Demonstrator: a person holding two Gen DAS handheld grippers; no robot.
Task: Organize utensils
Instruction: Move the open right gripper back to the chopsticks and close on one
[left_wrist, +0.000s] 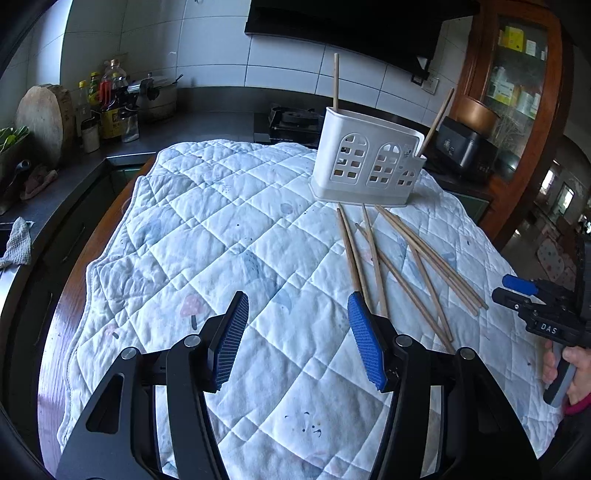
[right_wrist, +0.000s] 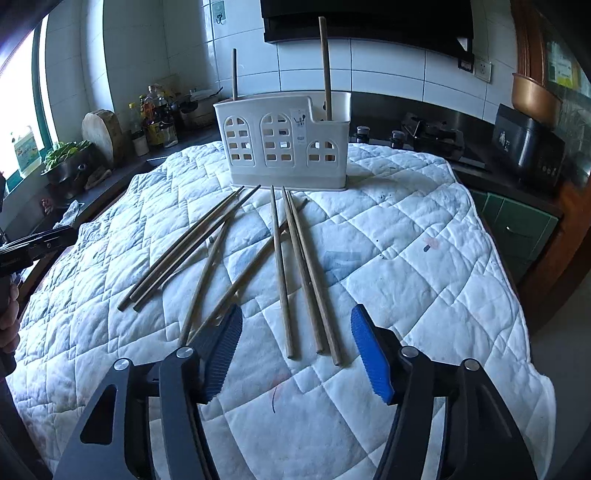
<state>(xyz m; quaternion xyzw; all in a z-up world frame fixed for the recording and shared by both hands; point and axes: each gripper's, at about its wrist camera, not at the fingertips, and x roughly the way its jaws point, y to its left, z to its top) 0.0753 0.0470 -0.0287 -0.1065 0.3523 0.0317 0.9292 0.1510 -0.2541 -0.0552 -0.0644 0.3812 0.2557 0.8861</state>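
A white plastic utensil holder (left_wrist: 364, 166) (right_wrist: 284, 144) with arched cut-outs stands at the far side of a quilted cloth (left_wrist: 221, 240) (right_wrist: 406, 240). Two wooden chopsticks stand upright in it, one at each end (left_wrist: 336, 81) (right_wrist: 325, 66). Several loose wooden chopsticks (left_wrist: 402, 266) (right_wrist: 280, 269) lie scattered on the cloth in front of it. My left gripper (left_wrist: 297, 306) is open over bare cloth, left of the pile. My right gripper (right_wrist: 295, 317) is open above the near ends of three chopsticks, with nothing between its pads. It also shows at the right edge of the left wrist view (left_wrist: 517, 291).
A dark counter to the left holds a round wooden board (left_wrist: 40, 122), bottles (left_wrist: 110, 99) and a pot. A stove (right_wrist: 432, 136) and a black appliance (right_wrist: 528, 147) stand behind the cloth. A wooden cabinet (left_wrist: 517, 92) rises at the right.
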